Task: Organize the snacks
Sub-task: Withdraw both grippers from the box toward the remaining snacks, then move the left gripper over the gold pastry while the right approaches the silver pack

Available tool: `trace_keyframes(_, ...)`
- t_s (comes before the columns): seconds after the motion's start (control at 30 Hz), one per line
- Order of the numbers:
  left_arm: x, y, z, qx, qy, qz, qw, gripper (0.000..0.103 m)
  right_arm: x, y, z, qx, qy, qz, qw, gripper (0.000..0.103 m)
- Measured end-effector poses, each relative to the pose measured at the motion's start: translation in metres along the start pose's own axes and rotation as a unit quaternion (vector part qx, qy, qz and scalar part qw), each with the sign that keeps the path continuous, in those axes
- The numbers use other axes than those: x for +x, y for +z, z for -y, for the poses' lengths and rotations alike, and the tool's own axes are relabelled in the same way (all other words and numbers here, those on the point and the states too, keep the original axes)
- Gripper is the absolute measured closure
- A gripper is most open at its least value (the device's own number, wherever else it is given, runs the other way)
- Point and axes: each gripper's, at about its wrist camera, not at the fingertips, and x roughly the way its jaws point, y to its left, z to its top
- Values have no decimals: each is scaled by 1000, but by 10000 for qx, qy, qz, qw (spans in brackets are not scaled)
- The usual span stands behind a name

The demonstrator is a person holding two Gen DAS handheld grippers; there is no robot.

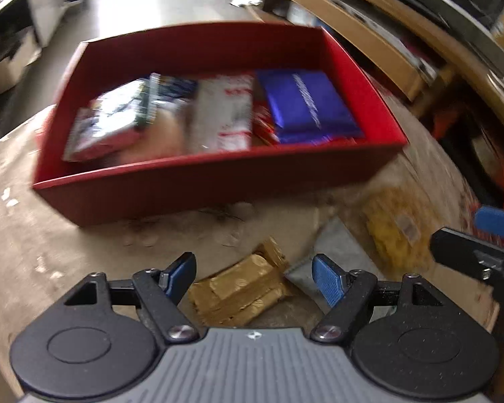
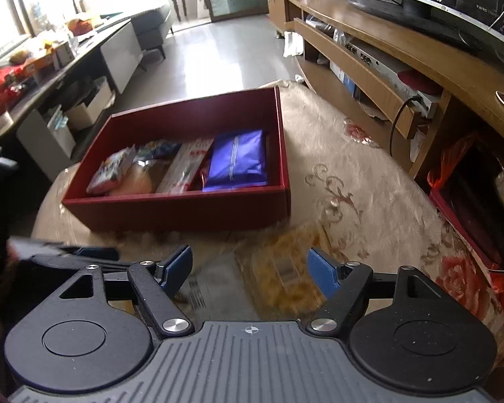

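Table [image 2: 369, 181], round, under a beige floral cloth, carries everything. Wooden TV console [image 2: 420, 53] runs along the far right.

Red box [image 2: 184, 208] sits far-centre on the table, open-topped. Inside, along its near wall: purple packet [image 2: 235, 159] at right, white-and-red packet [image 2: 188, 164] beside it to the left, then a pale roundish item [image 2: 137, 179], and a multicoloured packet [image 2: 112, 171] at far left. The left wrist view is motion-blurred, so labels are unreadable.

Loose on the table, near side of the box: yellow packet [image 2: 285, 268], gold packet [image 1: 238, 288], and a grey foil packet [image 1: 332, 245] just right of the gold one.

Left claw [image 1: 255, 277]: released, jaws spread wide over the gold packet, which shows between the blue pads; contact cannot be judged.

Right claw [image 2: 250, 270]: released, jaws spread, yellow packet seen blurred between them; probably hovering rather than touching.
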Motion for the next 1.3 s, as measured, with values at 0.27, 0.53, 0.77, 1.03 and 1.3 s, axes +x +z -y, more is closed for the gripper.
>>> trace_keyframes(0.27,18,9,6,791,-265,-144,9964,30,-2,-4,19,227,157,-136,9995,21)
trace_keyframes(0.53,8,-15,3,1049,-557,-282,9925,30,1,-1,25,392,299,-200,9986,19)
trace_keyframes(0.77,-5,-41,20,1551,-337,-294,9869,30,-2,-4,23,293,332,-265,9987,19)
trace_keyframes(1.03,3,-35,19,1350,-125,-256,9904,26,-10,-26,16,-36,307,-412,9987,19)
trace_keyframes(1.3,-6,-43,2,1110,-246,-284,9931,44,-25,-50,24,47,336,-424,9985,17)
